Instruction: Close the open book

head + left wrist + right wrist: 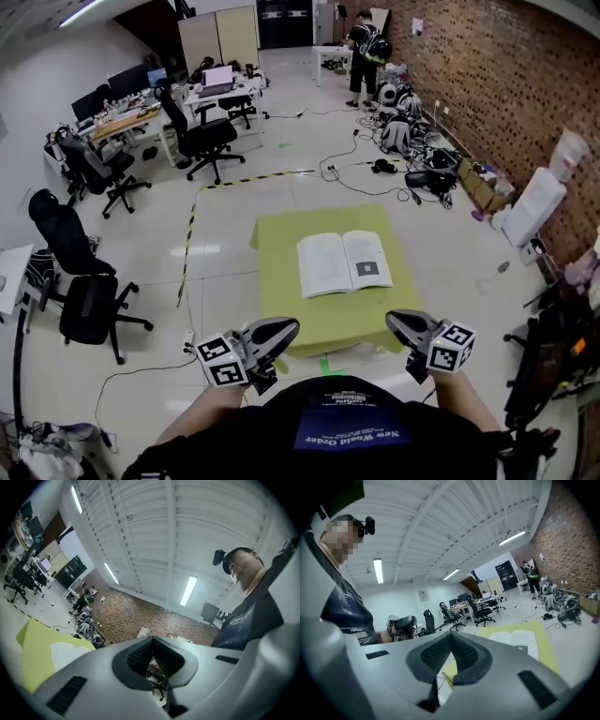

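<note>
here, the only thing bearing anything is one low table (pixel 281 246) with a yellow-green top, and it carries a single open book (pixel 343 263); the book lies flat near the table's middle, both pages facing up, with a small dark square on the right-hand page; neither gripper touches it, and both sit well short of it, over the table's near edge and close to the person's body; the left gripper (pixel 286 328) has its jaws brought together with nothing between them; the right gripper (pixel 398 321) likewise has its jaws pressed together and empty; so that makes two grippers, one book, one table; one cardboard box (pixel 480 185) stands by the brick wall on the right, its contents too small to tell; at least four black office chairs (pixel 208 141) stand on the left; one person (pixel 362 56) stands at the far end.
</note>
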Motion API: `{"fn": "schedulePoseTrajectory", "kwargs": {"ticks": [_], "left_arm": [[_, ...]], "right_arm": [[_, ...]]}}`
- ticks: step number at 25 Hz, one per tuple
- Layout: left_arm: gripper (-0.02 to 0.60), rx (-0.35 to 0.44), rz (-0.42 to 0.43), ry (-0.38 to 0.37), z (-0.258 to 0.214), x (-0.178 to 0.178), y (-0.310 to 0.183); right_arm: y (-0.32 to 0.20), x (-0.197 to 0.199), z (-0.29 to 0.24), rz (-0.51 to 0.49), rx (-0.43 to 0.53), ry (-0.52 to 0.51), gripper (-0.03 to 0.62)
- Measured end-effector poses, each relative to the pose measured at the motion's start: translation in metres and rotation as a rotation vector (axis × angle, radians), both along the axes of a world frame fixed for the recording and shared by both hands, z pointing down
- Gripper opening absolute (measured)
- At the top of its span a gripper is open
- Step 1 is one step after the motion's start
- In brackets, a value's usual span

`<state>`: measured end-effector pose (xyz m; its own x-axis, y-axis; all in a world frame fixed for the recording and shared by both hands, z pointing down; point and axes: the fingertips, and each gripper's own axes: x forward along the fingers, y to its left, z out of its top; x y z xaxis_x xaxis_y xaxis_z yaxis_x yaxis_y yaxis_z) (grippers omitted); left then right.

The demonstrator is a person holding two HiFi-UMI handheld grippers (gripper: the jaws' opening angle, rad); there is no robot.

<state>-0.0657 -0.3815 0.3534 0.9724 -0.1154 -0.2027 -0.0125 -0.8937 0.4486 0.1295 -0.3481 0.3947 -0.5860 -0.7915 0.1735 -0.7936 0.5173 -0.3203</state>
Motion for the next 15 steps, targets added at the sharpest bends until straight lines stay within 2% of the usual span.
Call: {"fn": "schedulePoseTrajectory", "kwargs": {"ticks": [6,11,15], "left_arm": [[0.006,-0.026,-0.027,-0.027,0.015,0.031,-0.036],[0.006,-0.026,-0.130,-0.022,-0.006,0.074,-0.070],[0.006,-0.055,-0.231,-0.039,-0.005,0.097,-0.089]], "right_arm": [[-0.044,0.033,0.014,-0.030,-0.023,-0.033,-0.012],[-0.096,0.070,0.010,-0.140,-0.003,-0.065,-0.012],[-0.129,0.093,0.021,-0.241,-0.007,-0.061,-0.012]]}}
